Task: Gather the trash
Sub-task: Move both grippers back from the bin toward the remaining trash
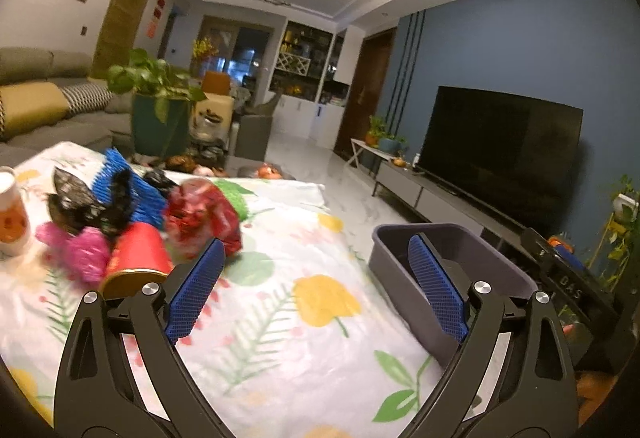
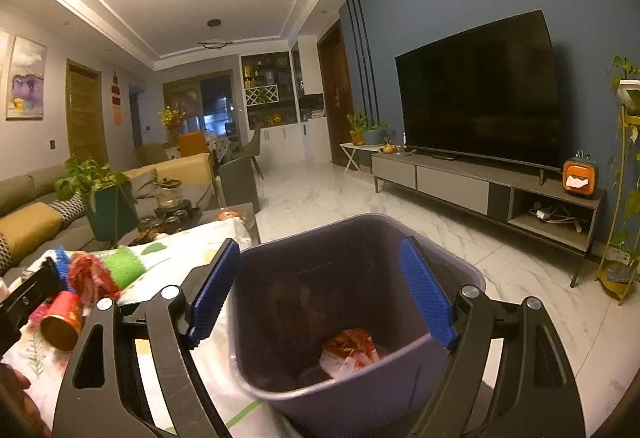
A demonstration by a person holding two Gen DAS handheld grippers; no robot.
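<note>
The left hand-held gripper [image 1: 316, 286] hangs over the flowered cloth of the table [image 1: 280, 318] with its blue pads spread wide and nothing between them. A heap of trash lies ahead to its left: a red can [image 1: 138, 258] on its side, a crumpled red wrapper [image 1: 200, 214], a pink wad [image 1: 80, 250], a black lacy scrap [image 1: 88, 202] and a blue ribbed piece [image 1: 132, 190]. A broad stretch of bare cloth separates this heap from the table's right edge, where the grey bin [image 1: 452, 270] stands. The right hand-held gripper [image 2: 320, 294] is poised above the bin [image 2: 280, 366], pads also wide and empty; a red-and-white wrapper [image 2: 352, 352] lies at the bin's bottom. Beyond the table edge the marble floor [image 2: 340, 194] is open as far as the TV cabinet [image 2: 452, 182].
</note>
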